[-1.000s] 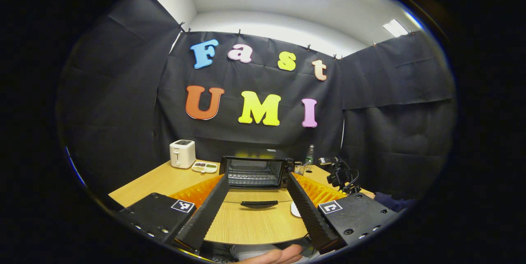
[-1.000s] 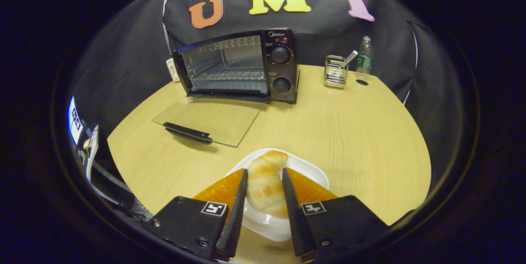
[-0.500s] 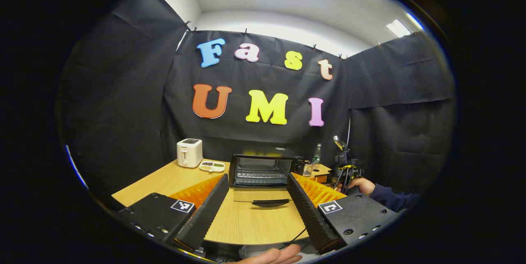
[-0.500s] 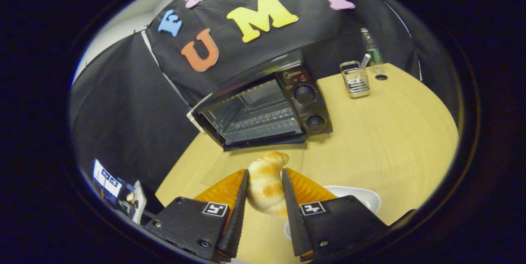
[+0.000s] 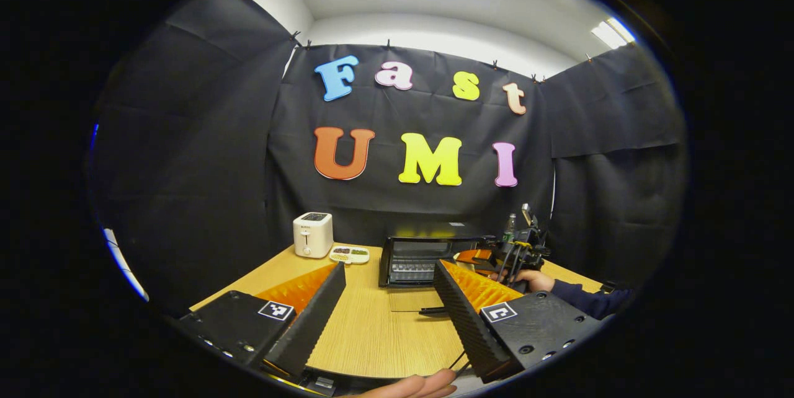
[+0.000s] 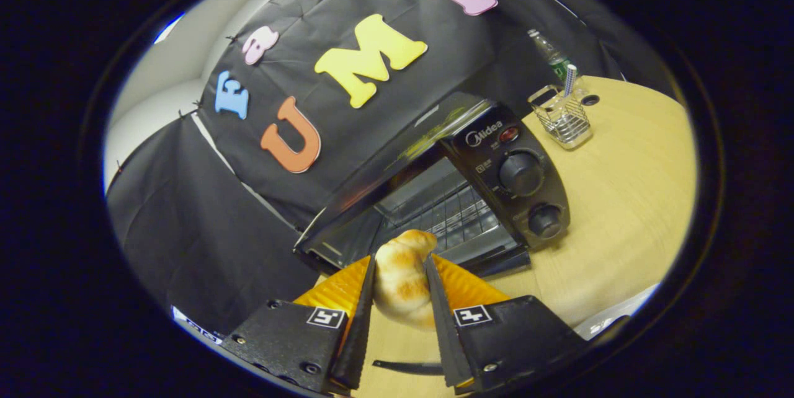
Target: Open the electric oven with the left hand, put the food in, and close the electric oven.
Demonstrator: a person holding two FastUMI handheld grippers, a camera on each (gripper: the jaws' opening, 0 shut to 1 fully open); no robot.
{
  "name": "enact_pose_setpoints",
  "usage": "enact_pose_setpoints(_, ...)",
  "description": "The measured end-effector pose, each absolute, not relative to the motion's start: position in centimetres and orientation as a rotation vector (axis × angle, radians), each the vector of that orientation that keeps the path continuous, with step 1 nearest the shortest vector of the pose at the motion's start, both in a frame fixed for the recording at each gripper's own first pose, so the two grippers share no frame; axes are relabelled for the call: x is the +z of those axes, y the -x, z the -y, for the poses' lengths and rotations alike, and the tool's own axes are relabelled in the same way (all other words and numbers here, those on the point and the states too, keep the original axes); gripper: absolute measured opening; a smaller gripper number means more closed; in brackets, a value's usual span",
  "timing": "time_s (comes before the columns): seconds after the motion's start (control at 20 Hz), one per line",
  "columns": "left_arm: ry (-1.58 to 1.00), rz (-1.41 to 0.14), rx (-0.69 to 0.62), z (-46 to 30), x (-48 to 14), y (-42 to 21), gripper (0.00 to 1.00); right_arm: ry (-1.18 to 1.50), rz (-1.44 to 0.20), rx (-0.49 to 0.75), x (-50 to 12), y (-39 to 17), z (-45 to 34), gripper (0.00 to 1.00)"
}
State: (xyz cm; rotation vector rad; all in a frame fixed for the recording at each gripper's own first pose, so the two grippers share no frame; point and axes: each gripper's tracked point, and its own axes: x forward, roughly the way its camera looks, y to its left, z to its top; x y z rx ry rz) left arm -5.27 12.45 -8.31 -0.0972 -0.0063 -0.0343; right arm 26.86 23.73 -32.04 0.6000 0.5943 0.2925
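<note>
We've got the wooden table (image 5: 366, 330) under everything, with the electric oven (image 6: 471, 181) sitting toward the far side, its glass door (image 5: 412, 300) dropped flat open on the tabletop. Our right gripper (image 6: 400, 274) is pinching the bread roll (image 6: 403, 277) between both fingers, holding it up right in front of the oven's open mouth. Our left gripper (image 5: 388, 289) hangs back at the near edge, fingers spread wide with nothing in them. Far left there's a white toaster (image 5: 312, 234), and right of the oven a wire basket (image 6: 561, 119).
</note>
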Motion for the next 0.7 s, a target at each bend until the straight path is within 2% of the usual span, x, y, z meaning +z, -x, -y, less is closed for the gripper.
enact_pose_setpoints(0.35,0.108,-0.077,0.099,-18.0,-11.3,3.1,0.94,-0.422,-0.475,0.137,-34.7,-34.4,-27.5,0.48)
enact_pose_setpoints(0.5,0.123,-0.068,0.171,-20.3,-11.1,3.0,0.94,-0.290,-0.433,0.140,-35.1,-37.3,-28.6,0.48)
enact_pose_setpoints(0.7,0.171,-0.093,0.166,-20.1,-12.2,2.3,0.94,-0.190,-0.339,0.138,-34.0,-40.2,-28.7,0.48)
